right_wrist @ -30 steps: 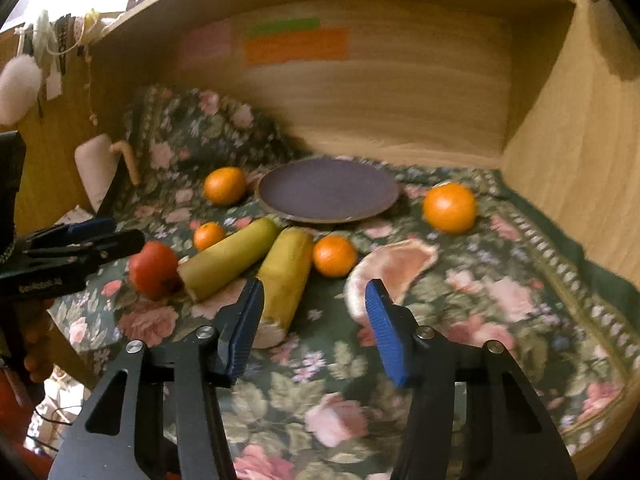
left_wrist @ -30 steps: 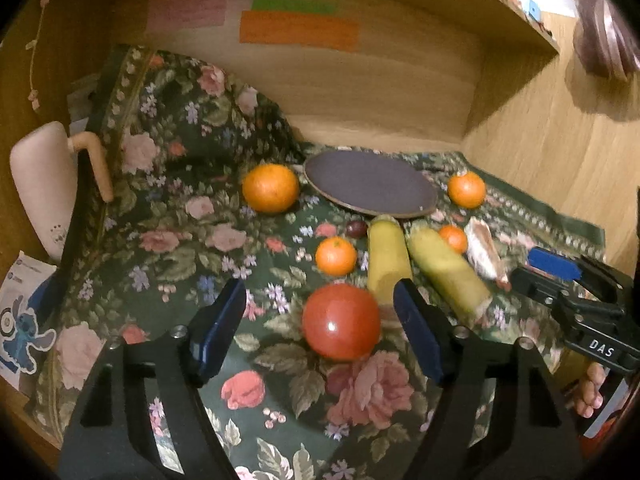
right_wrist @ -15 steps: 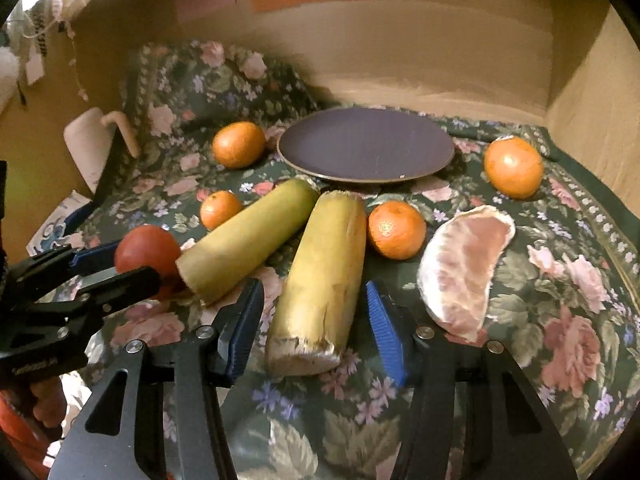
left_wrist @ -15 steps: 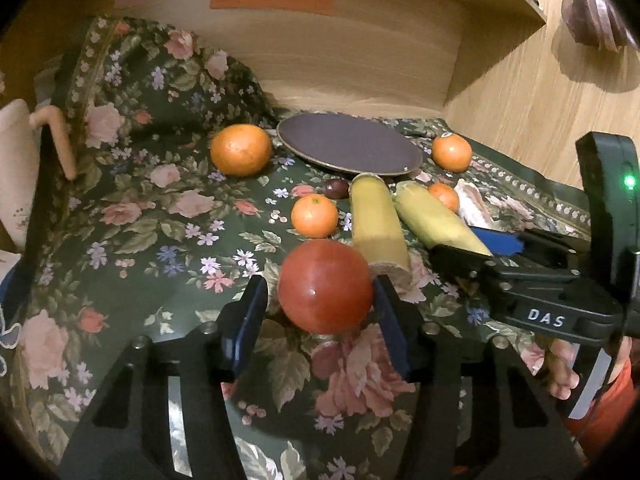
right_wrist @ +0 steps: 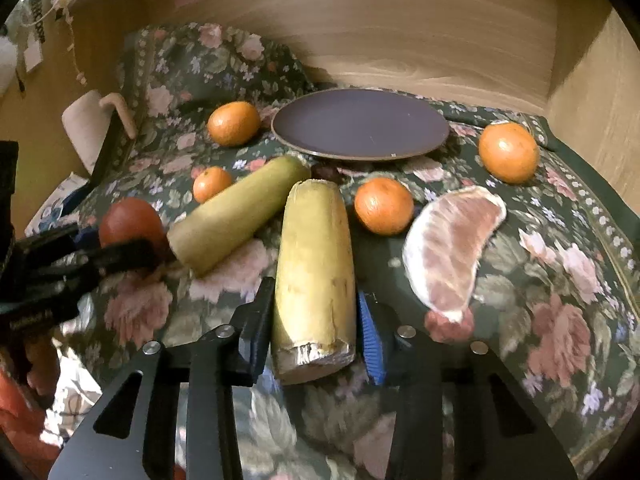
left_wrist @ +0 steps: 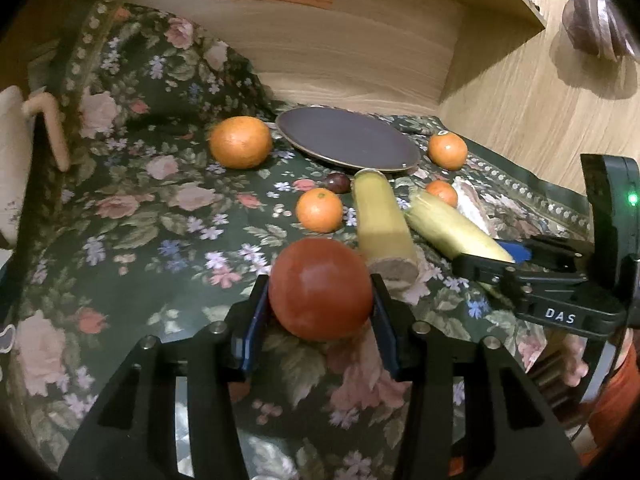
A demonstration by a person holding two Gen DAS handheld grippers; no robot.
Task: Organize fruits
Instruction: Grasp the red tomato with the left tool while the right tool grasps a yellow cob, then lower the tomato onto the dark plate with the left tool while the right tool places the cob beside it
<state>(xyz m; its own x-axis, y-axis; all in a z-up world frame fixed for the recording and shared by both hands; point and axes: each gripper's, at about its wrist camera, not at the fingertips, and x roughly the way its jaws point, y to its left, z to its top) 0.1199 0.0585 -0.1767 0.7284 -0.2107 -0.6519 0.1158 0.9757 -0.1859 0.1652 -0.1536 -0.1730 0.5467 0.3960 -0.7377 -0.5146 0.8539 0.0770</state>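
my left gripper (left_wrist: 320, 300) has just been closing, and its fingers (left_wrist: 256, 320) now sit against both sides of the red tomato (left_wrist: 320, 288), which rests low on the floral cloth (left_wrist: 152, 216) at the near end of the spread. my right gripper (right_wrist: 316, 320) has been closing too; its fingers (right_wrist: 260, 316) flank the near, cut end of the yellow banana piece (right_wrist: 316, 276), the left pad touching the skin and the blue right pad just beside it, so i cannot tell whether that grip is fully tight. a second, greener banana piece (right_wrist: 236, 212) lies angled to the left of it, their far ends nearly meeting near a small dark fruit (right_wrist: 326, 172). a peeled pomelo segment (right_wrist: 452, 248) lies to the right. i count four oranges: a small orange (right_wrist: 384, 206) between banana and pomelo, a smaller one (right_wrist: 212, 184) left of the green piece, one (right_wrist: 234, 123) left of the dark plate (right_wrist: 360, 124), and one (right_wrist: 508, 152) to its right. the plate sits at the back of the counter against the wooden wall (right_wrist: 440, 32).
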